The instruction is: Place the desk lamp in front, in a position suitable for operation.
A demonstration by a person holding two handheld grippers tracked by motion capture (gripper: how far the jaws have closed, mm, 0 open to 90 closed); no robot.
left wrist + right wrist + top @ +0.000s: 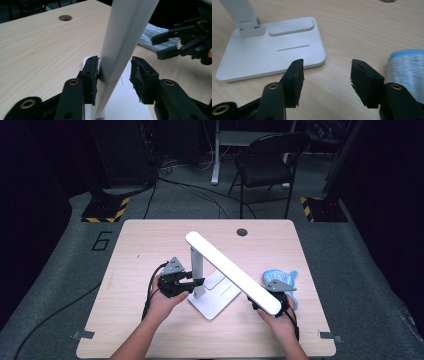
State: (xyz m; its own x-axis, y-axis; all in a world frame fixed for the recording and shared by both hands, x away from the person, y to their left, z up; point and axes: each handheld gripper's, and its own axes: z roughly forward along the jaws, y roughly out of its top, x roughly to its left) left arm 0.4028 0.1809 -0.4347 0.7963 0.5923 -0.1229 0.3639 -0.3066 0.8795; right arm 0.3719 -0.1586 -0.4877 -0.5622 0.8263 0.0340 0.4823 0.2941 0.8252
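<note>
A white folding desk lamp (220, 270) stands mid-bench on the pale wooden bench (150, 240), its long light bar angled down toward the near right. The left gripper (113, 75) straddles the upright post low down, jaws partly open: one pad touches the post, the other stands clear, so nothing is clamped. The right gripper (325, 81), near the bar's lower end, has jaws spread wide and empty above the bench. A blue-and-white striped cloth (280, 277) lies at the right. The lamp appears unfolded; wiping seemingly remains. A "6" (102, 241) marks the floor.
</note>
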